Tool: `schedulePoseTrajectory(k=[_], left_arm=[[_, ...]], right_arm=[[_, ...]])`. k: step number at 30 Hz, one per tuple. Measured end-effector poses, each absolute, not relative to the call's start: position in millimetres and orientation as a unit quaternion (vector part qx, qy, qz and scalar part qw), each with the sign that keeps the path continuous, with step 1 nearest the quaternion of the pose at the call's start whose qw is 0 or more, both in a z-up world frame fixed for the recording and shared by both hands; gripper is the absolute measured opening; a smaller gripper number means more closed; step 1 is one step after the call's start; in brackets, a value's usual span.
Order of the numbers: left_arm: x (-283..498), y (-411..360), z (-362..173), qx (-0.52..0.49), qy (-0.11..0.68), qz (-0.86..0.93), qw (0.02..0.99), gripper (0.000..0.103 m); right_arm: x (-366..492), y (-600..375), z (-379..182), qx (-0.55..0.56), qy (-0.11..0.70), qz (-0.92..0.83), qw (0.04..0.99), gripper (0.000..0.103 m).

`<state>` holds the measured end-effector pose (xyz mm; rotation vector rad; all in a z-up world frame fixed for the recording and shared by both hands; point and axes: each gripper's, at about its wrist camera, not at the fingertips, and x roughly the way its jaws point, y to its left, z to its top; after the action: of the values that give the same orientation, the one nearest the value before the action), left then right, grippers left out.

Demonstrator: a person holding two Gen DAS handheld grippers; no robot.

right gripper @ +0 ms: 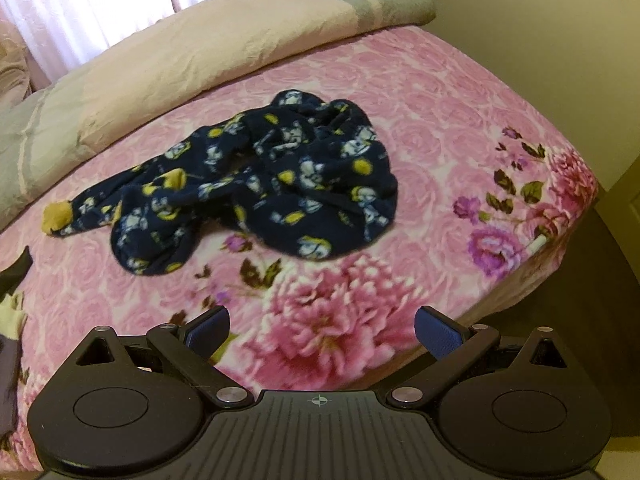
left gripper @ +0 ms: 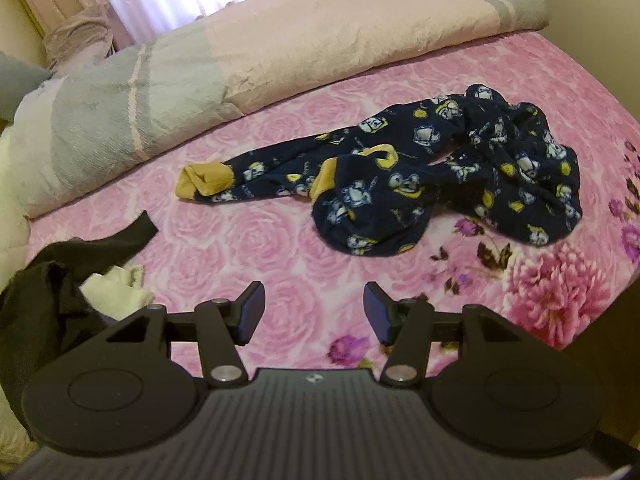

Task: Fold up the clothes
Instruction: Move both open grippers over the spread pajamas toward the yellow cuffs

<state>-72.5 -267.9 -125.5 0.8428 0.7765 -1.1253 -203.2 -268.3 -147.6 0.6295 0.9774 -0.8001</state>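
Left wrist view: crumpled navy pajamas (left gripper: 420, 176) lie on a pink floral blanket (left gripper: 248, 240); left gripper (left gripper: 314, 312) and right gripper (right gripper: 322, 330) both hover with fingers spread, empty.

The pyjama garment (left gripper: 404, 168) is navy with white cartoon figures and yellow spots, and has mustard cuffs (left gripper: 206, 180). The bed cover (right gripper: 420, 92) is pink with a rose pattern and large magenta and purple flowers with dark leaves. The folded blanket (left gripper: 280, 36) is pale pink with grey bands. Both grippers are black with blue pads (right gripper: 434, 336).
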Motion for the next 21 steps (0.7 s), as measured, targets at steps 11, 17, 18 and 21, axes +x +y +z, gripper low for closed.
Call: schedulePoseTrajectory(k=[11, 17, 18, 21], left_arm=[[-119.8, -356.1, -144.4, 0.311, 0.414, -0.438, 0.735, 0.051], [-130.1, -370.0, -163.4, 0.286, 0.439, -0.412, 0.745, 0.051], [-129.1, -369.5, -169.2, 0.286, 0.443, -0.406, 0.746, 0.051], [-125.9, -368.0, -186.6, 0.286, 0.456, -0.386, 0.749, 0.051]], right_arm=[[-200.8, -421.2, -168.9, 0.237, 0.473, -0.322, 0.785, 0.102], [-173.6, -465.0, -210.3, 0.182, 0.497, -0.262, 0.807, 0.099], [-168.6, -467.9, -220.8, 0.181, 0.501, -0.254, 0.808, 0.091], [-152.5, -477.0, -246.4, 0.190, 0.500, -0.230, 0.813, 0.087]])
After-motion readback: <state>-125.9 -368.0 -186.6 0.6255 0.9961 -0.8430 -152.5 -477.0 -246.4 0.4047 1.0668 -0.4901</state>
